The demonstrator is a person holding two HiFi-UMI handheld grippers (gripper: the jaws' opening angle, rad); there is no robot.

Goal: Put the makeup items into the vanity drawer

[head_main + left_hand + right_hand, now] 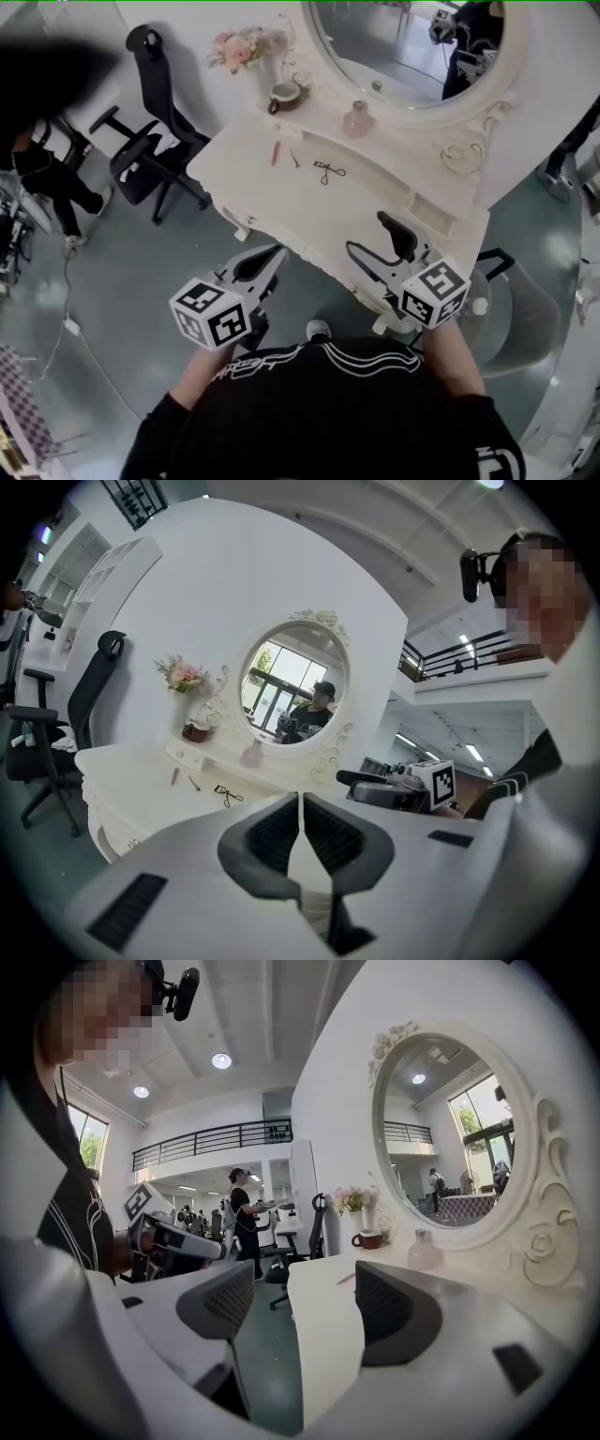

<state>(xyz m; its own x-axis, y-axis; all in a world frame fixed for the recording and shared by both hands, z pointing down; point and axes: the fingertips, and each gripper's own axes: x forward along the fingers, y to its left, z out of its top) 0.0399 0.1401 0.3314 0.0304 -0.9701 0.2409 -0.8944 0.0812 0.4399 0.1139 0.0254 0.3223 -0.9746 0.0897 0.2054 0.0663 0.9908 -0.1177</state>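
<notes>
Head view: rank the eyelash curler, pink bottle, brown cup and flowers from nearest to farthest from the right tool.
1. Eyelash curler, mid vanity top, just beyond the right tool.
2. Pink bottle, farther back, at the foot of the mirror.
3. Brown cup, back and to the left.
4. Flowers, far back-left corner.

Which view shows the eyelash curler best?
Head view: the eyelash curler lies unobstructed on the vanity top, seen from above. Left gripper view shows it small and oblique; right gripper view doesn't show it.
</notes>
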